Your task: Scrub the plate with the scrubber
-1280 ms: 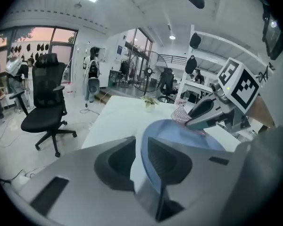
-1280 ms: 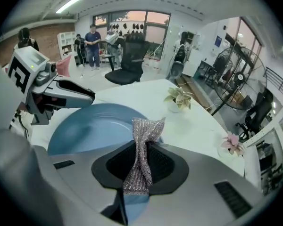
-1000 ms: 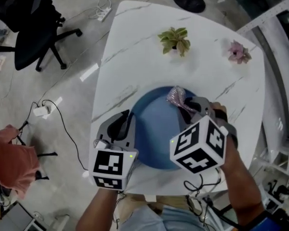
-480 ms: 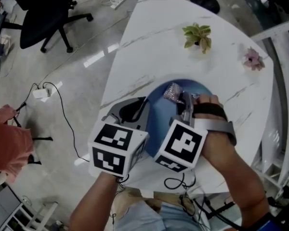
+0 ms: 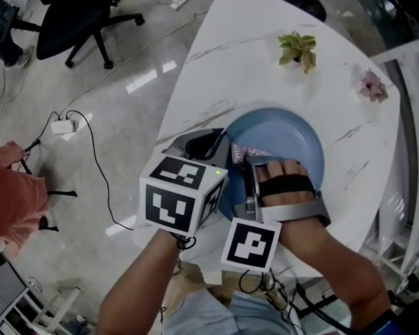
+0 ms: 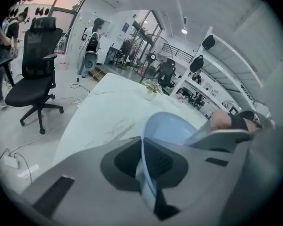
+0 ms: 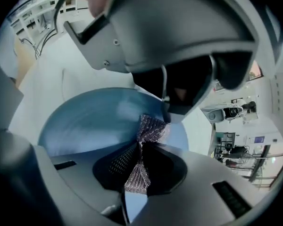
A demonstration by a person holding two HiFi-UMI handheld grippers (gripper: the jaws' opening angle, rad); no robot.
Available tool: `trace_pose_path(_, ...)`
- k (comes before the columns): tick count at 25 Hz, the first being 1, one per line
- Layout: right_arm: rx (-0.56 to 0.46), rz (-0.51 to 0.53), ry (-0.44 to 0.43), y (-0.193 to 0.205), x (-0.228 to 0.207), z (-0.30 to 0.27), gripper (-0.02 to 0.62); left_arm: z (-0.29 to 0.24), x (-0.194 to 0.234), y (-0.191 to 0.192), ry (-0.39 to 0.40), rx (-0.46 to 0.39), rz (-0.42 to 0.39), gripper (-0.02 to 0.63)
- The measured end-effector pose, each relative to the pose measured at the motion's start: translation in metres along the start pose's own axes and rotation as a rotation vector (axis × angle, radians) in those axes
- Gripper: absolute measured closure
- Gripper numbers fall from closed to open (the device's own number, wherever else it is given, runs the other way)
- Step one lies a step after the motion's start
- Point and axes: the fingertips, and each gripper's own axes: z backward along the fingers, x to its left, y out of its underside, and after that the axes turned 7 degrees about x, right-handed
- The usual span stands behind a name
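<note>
My right gripper [image 7: 139, 160] is clamped on the scrubber [image 7: 151, 128]. The jaws pinch it at a narrow waist, so one tuft sits back between them and the other fans out past the tips. It is a silvery mesh wad, and I judge it light, soft and springy. It will crush and bend rather than push back, so a hold near the working end, as I have now, should give me more pressure than a hold at the tail. The free tuft lies over the left part of the plate [image 5: 293, 135] and seems to touch its surface, though I cannot be sure of the contact.

My left gripper [image 6: 146, 164] has just been closing, and its jaws are now pressed together on the plate's near-left rim, one pad above it and one below. The plate is blue, round and shallow. I take it to be stiff, smooth, probably slick, and likely to chip if it is knocked. It could skate on the smooth white table [image 5: 265, 68] under scrubbing, so the rim is the right place to pin it, on the side opposite my strokes. I cannot tell whether that edge is lifted.

Two small potted plants [image 5: 298, 47] stand well apart, at the far side of the table.
</note>
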Motion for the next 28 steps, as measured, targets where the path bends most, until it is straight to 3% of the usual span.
trace_pose_path(7,-0.121,0.022,-0.073,-0.022,0.047,0.032,0.529,0.000,0.003,-0.001,-0.017,-0.011,0.011,0.589)
trace_pose_path(13,-0.140,-0.052,-0.177,-0.013,0.070,0.045,0.531,0.000,0.005,0.000,-0.026,-0.007,0.010,0.589)
trace_pose_path(17,-0.075,-0.062,-0.309,0.014,0.091,0.050,0.532,0.000,0.005,-0.001,-0.026,-0.007,0.008,0.589)
trace_pose_path(21,0.016,-0.078,-0.389,0.049,0.100,0.049,0.534,0.000,0.005,0.000,-0.038,-0.011,-0.002,0.589)
trace_pose_path(24,0.069,-0.145,-0.432,0.067,0.099,0.046,0.533,-0.001,0.005,0.001,-0.034,-0.005,-0.008,0.591)
trace_pose_path(28,0.131,-0.304,-0.430,0.092,0.086,0.036,0.532,-0.001,0.004,0.001,-0.028,0.003,-0.016,0.591)
